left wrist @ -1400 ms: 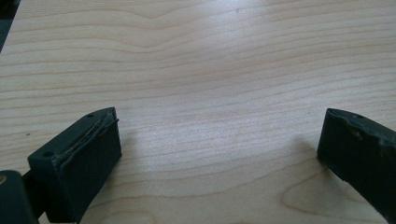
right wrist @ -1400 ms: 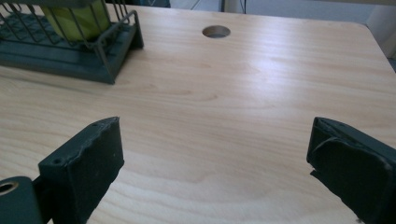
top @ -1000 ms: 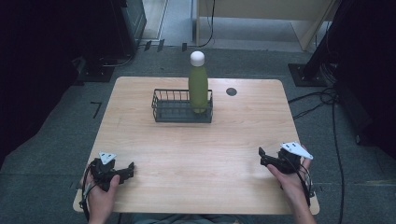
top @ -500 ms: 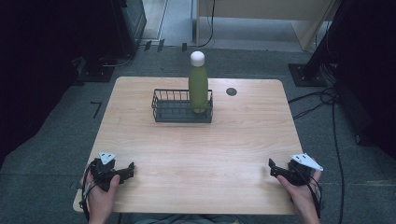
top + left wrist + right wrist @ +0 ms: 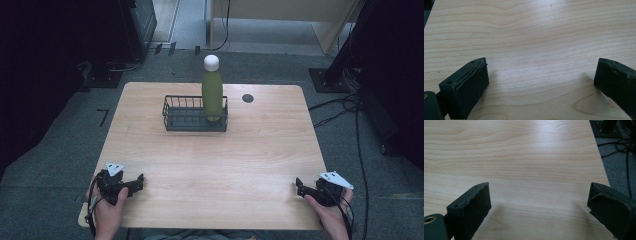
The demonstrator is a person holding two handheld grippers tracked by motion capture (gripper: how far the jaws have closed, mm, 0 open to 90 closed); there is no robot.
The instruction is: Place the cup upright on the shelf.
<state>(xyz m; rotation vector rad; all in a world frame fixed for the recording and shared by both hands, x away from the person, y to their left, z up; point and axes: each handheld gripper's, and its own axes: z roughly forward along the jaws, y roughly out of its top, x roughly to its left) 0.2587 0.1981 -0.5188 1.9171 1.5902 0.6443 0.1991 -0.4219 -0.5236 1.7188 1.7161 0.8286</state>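
A green bottle (image 5: 212,95) with a white cap (image 5: 211,62) stands upright in the right end of a black wire basket (image 5: 186,119) at the far middle of the wooden table (image 5: 215,165). The left claw (image 5: 134,183) and right claw (image 5: 300,186) rest at the near corners, well apart from it, jaws spread wide and empty. The bottle looks rigid, smooth, probably slippery and top-heavy; the mid-body seems the safest hold.

The counter (image 5: 260,150) is showing pale wood with wavy brown grain. The basket (image 5: 186,121) is looking black, its wire making a thin grid. The bottle (image 5: 212,95) is showing olive green under a white cap (image 5: 211,62). Both grippers' fingers (image 5: 466,85) are appearing matte black. The floor (image 5: 60,165) is showing grey carpet.
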